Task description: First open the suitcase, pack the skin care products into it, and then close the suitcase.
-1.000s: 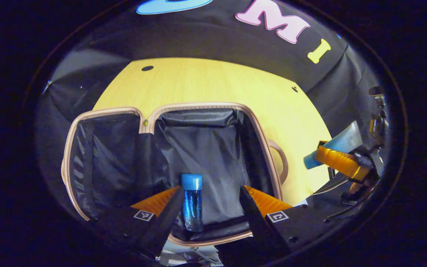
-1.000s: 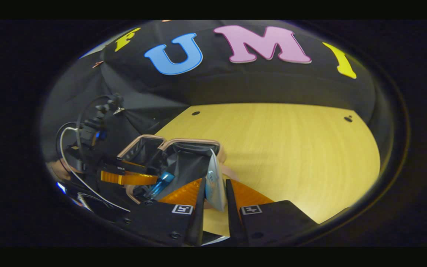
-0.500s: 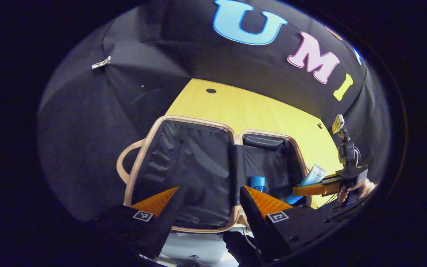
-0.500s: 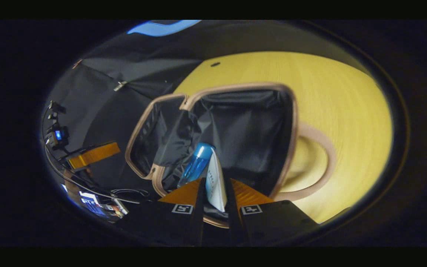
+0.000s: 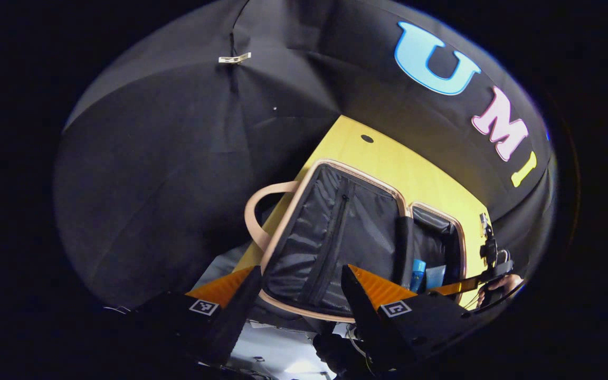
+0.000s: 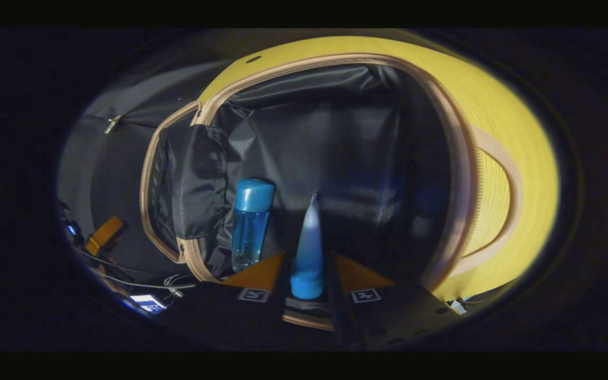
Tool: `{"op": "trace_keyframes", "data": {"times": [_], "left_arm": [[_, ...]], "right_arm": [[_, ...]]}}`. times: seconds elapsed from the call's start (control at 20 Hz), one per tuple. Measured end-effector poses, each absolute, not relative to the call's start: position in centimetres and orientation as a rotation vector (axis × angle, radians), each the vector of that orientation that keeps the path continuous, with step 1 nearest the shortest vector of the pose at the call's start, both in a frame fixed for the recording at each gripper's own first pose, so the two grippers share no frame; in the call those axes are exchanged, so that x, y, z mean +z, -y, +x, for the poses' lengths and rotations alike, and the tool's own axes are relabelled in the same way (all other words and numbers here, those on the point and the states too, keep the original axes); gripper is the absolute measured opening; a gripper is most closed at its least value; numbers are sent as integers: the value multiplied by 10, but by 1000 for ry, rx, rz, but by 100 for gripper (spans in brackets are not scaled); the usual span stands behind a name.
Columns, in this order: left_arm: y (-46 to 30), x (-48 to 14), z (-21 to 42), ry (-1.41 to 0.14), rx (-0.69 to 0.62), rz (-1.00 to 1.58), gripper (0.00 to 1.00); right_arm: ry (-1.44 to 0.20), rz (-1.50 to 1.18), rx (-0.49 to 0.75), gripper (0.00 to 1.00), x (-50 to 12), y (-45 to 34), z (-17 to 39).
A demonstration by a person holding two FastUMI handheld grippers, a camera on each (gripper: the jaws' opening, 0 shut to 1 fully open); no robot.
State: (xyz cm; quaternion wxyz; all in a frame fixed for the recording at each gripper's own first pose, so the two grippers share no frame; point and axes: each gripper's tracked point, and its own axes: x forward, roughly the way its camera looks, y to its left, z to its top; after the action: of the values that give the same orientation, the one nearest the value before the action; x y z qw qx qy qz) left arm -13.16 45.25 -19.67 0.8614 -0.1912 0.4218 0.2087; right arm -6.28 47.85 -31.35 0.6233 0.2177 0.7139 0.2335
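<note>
Left gripper view: the open beige-trimmed suitcase with black fabric lining (image 5: 335, 248) is seen lying flat on the yellow wood-grain table (image 5: 388, 163), both halves spread. The left gripper (image 5: 298, 295) hangs over the near rim of the zip-pocket half, its fingers well apart, nothing between them. In the far half a clear blue bottle with a blue cap (image 5: 418, 274) and a pale blue squeeze tube (image 5: 435, 275) are seen side by side. The right gripper (image 5: 454, 287) is seen next to the tube, with a hand (image 5: 499, 287) behind it.

Right gripper view: the right gripper (image 6: 308, 274) is down inside the suitcase half; the tube (image 6: 308, 253) sits between its fingers, cap toward the camera, crimped end pointing away. The fingers lie close against the tube, so it is judged as gripped, not yet let go. The bottle (image 6: 248, 227) stands just beside the tube, against the lining. The suitcase's beige loop handle (image 6: 499, 206) is seen on the right.

Progress, judged: opening is done, bottle packed, tube at its spot but release pending. No further products can be made out on the table. Closing is left.

Writing: no brand or label text can be read on bottle or tube. Square marker tags on the gripper bodies carry patterns only.
</note>
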Motion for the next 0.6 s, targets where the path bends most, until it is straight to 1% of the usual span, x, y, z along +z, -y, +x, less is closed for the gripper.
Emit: {"op": "trace_keyframes", "data": {"times": [0.05,0.1,0.15,0.2,0.25,0.3,0.45,0.6], "left_arm": [[-464,-198,-130,-879,451,-405,95],[-478,-199,-123,-875,464,-414,95],[-493,-201,-115,-872,476,-422,95],[-504,-203,-111,-874,488,-427,95],[-514,-207,-108,-877,502,-431,95],[-528,-213,-103,-889,521,-437,95],[-555,-238,-88,-954,545,-481,95],[-564,-263,-78,-1017,559,-486,96]], "right_arm": [[-1642,527,552,71,-298,-481,-60],[-1601,487,549,94,-295,-480,-50],[-1522,443,555,98,-289,-474,-35],[-1464,426,564,89,-280,-470,-25],[-1394,425,584,89,-264,-466,-11],[-1314,428,595,98,-248,-460,3],[-1190,376,604,98,-226,-434,18],[-1168,343,596,98,-221,-415,14]]}}
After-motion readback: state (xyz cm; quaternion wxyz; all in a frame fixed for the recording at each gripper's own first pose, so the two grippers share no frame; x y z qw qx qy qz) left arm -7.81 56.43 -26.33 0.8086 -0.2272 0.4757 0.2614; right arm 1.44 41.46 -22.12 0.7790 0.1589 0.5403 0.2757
